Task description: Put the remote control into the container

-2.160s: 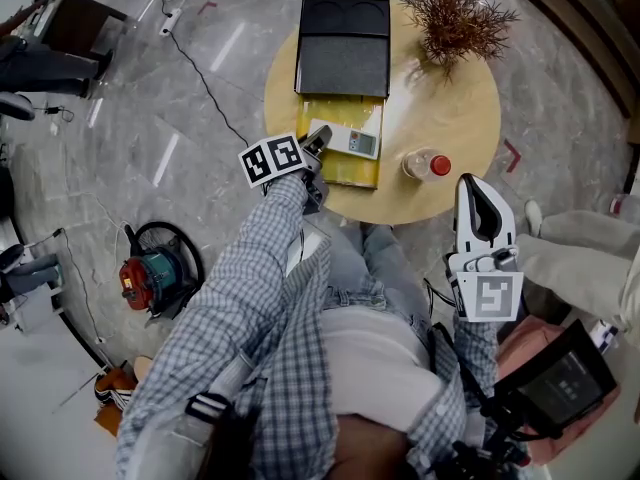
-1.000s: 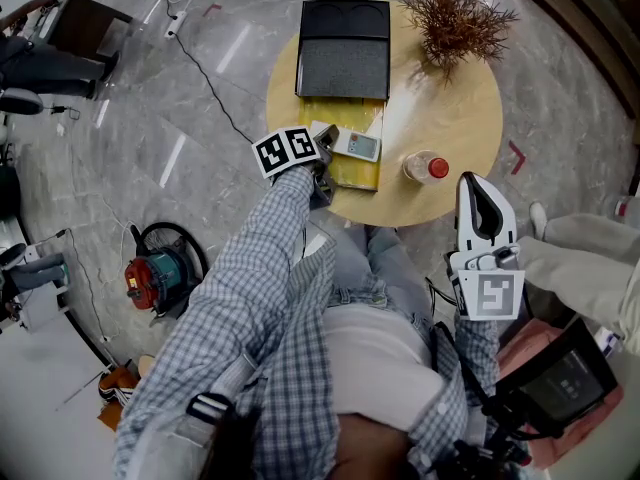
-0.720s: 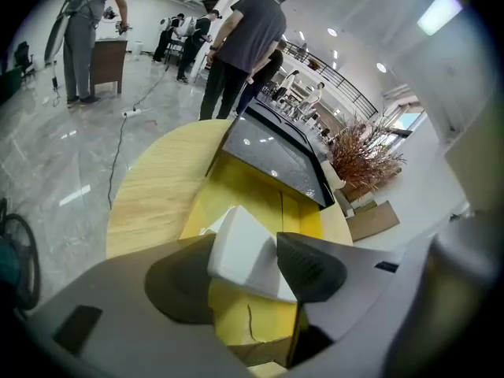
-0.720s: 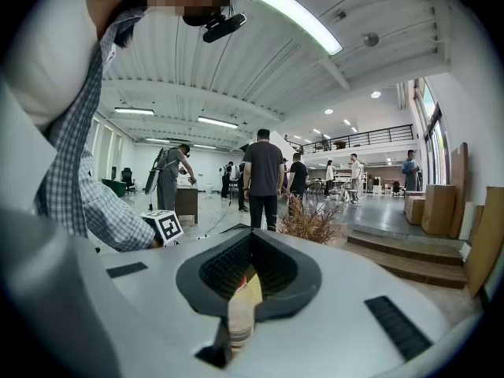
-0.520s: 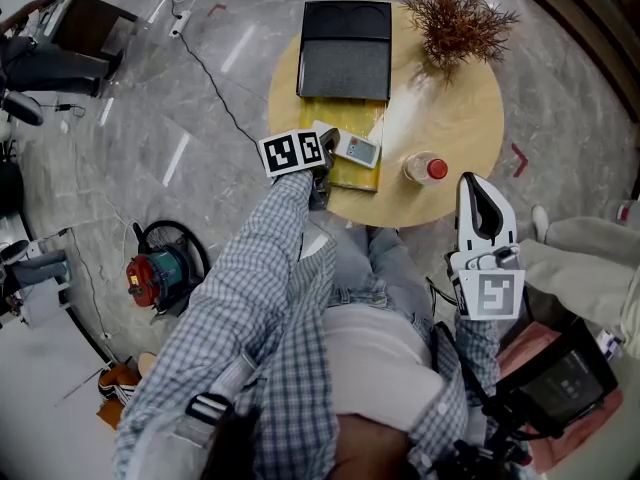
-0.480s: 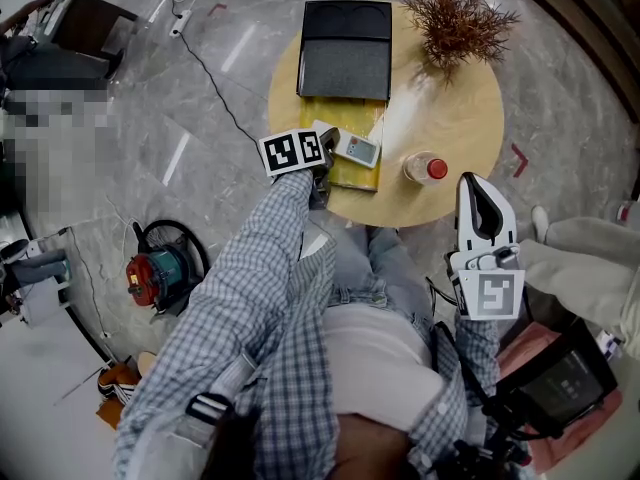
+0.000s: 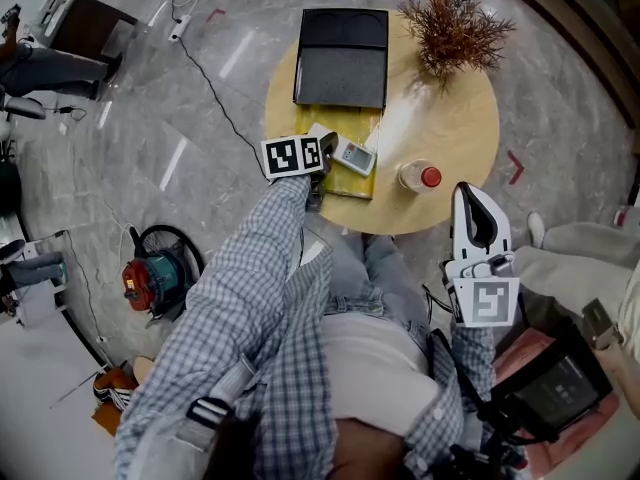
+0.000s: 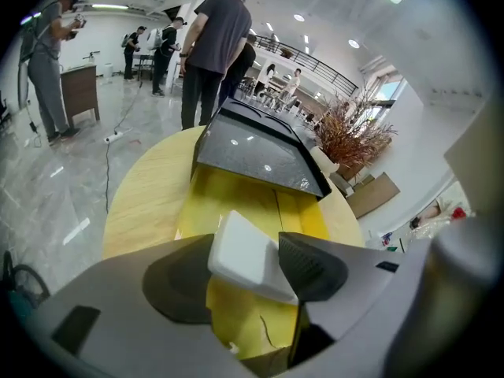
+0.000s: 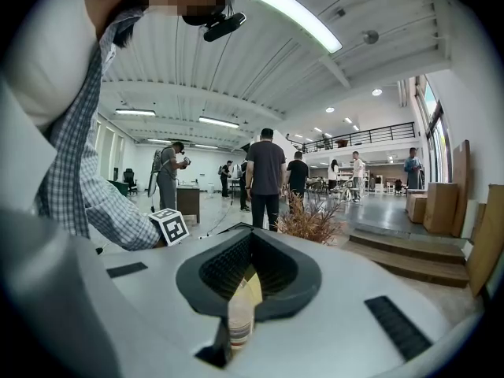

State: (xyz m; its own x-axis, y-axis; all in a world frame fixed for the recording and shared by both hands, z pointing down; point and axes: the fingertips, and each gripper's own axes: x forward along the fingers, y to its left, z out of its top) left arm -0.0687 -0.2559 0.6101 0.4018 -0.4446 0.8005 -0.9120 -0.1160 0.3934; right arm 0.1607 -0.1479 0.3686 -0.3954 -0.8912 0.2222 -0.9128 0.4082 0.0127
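Since our left gripper [image 7: 322, 151] pinches only one end of the remote control [image 7: 352, 156], right gripper [image 7: 468, 194] closed empty, it could swivel out, missing the container [image 7: 345, 123] by the table's [image 7: 450, 138] near edge.

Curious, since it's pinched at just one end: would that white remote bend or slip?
Probably stiff: the remote control juts straight from the left tongs without sagging. Its smooth casing might pivot or slip, being gripped at one end only.

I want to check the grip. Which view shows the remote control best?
The left gripper view: the remote control sits large, clamped between the jaws. The head view shows it small, over the yellow container's edge; the right gripper view misses it.
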